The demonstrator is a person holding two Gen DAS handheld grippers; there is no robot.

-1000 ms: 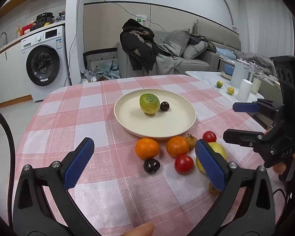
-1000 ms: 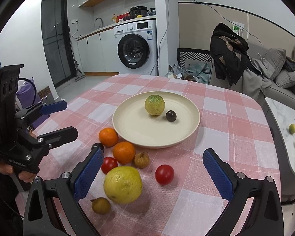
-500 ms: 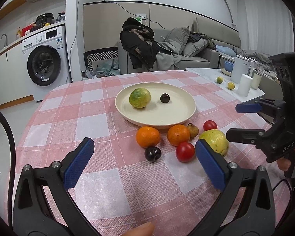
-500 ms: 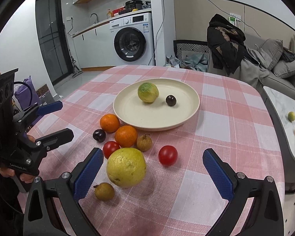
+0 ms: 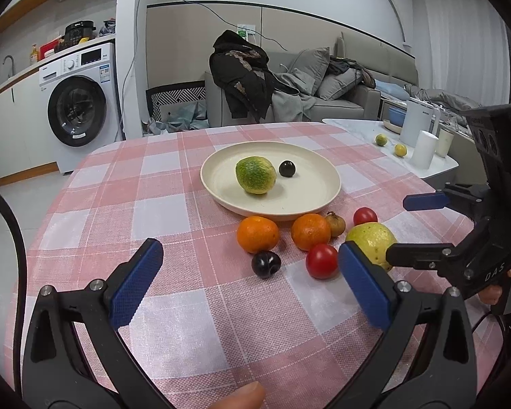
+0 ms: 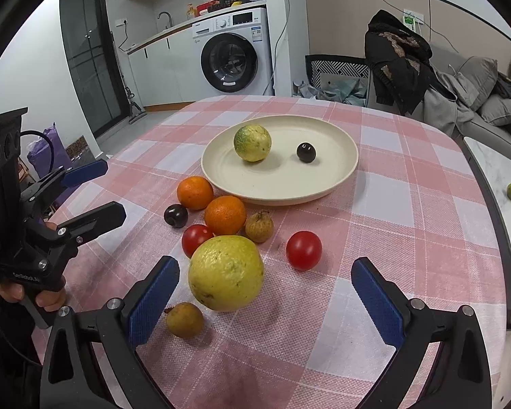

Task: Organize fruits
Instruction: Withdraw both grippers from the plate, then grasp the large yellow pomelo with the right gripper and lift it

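A cream plate (image 6: pixel 344 167) sits on the pink checked tablecloth (image 6: pixel 408 238) and holds 2 fruits: a green-yellow round fruit (image 6: pixel 252 143) toward its left side and a small dark plum (image 6: pixel 306 152) apart to the right of it. In front of the plate's near rim lies a loose cluster: 2 oranges, one (image 6: pixel 195 192) to the left and one (image 6: pixel 225 215) just beside it, a second dark plum (image 6: pixel 175 215) near the left orange, a small brown fruit (image 6: pixel 259 226) touching or almost touching the right orange, a red tomato (image 6: pixel 196 239) close in front of that orange, and another red tomato (image 6: pixel 303 250) standing apart to the right. The large yellow fruit (image 6: pixel 226 272) is nearest the right gripper (image 6: pixel 265 300), lying just ahead of its left finger, with a small brownish pear-like fruit (image 6: pixel 184 319) right beside that finger. The right gripper's blue-padded fingers are spread wide and hold nothing. The left gripper (image 5: pixel 252 283) is likewise spread wide and empty, hovering low over bare cloth, with the near plum and tomato showing between its fingers farther ahead. Each gripper appears at the edge of the other's view, held in a hand (image 6: pixel 34 293). A washing machine (image 6: pixel 233 58) and a sofa (image 5: pixel 340 99) stand behind the table.
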